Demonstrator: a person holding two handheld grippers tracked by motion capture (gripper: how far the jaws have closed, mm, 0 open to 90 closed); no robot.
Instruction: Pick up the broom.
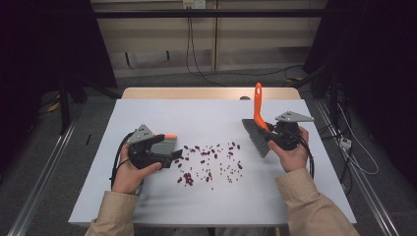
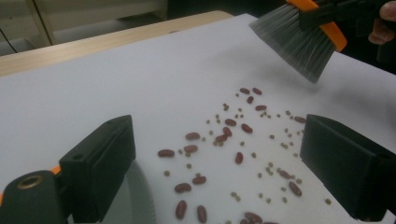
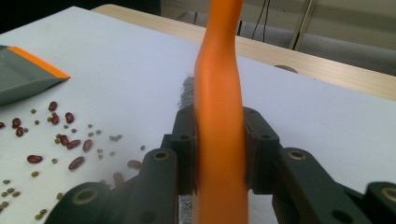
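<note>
High view: left gripper (image 1: 173, 156) beside the grey dustpan (image 1: 162, 144) at table (image 1: 147, 196) left, beans (image 1: 209, 162) scattered mid-table, right gripper (image 1: 275, 132) holding the brush (image 1: 258, 125) at right | Left gripper view: jaws wide apart, nothing clamped, beans (image 2: 224, 140) beyond | Right gripper view: jaws clamped on the orange brush handle (image 3: 219, 116); dustpan (image 3: 23, 74) far left.

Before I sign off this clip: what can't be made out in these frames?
- Dustpan: high view, the left gripper covers much of it; whether it touches the pan is unclear.
- Brush: right gripper view, top of the handle cut off by the frame; right gripper hides the bristles.
- Small green beans: high view, too small to count.
</note>
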